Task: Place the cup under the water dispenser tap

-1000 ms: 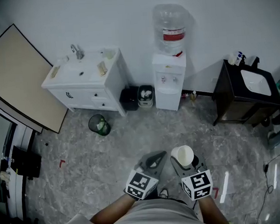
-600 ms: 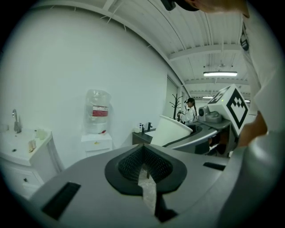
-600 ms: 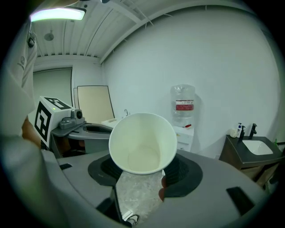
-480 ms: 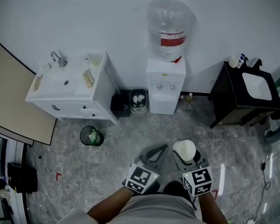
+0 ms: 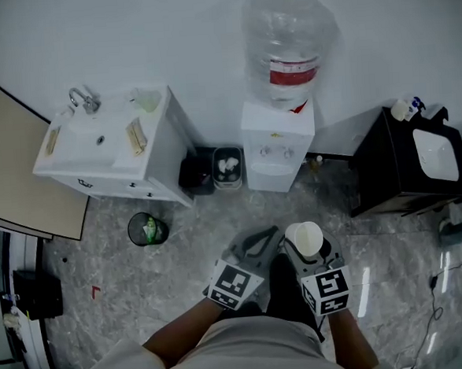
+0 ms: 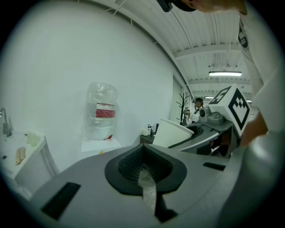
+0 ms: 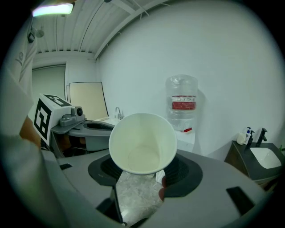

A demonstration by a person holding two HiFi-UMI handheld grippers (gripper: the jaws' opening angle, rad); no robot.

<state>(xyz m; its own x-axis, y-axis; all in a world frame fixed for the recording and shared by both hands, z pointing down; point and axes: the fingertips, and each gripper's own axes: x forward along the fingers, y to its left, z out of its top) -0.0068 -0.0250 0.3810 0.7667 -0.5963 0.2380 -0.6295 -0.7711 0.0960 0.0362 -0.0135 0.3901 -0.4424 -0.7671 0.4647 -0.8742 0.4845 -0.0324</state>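
Note:
A white paper cup (image 5: 304, 237) sits tilted between the jaws of my right gripper (image 5: 308, 255), which is shut on it; its empty inside faces the right gripper view (image 7: 142, 142). The cup also shows from the side in the left gripper view (image 6: 171, 133). My left gripper (image 5: 256, 245) is just to its left, shut and holding nothing (image 6: 143, 153). The white water dispenser (image 5: 278, 145) with a clear bottle (image 5: 288, 45) on top stands against the wall ahead (image 7: 184, 133), well beyond both grippers. Its taps (image 5: 273, 148) have nothing under them.
A white sink cabinet (image 5: 110, 149) stands left of the dispenser, with a black bin (image 5: 195, 173) and a small bin (image 5: 228, 162) between them. A green-lined bin (image 5: 143, 228) sits on the marble floor. A dark vanity (image 5: 407, 167) is at the right, a beige board (image 5: 9, 164) far left.
Both grippers and the held cup have moved toward the wall; the dispenser now looks larger and closer. Neither gripper's jaws have changed.

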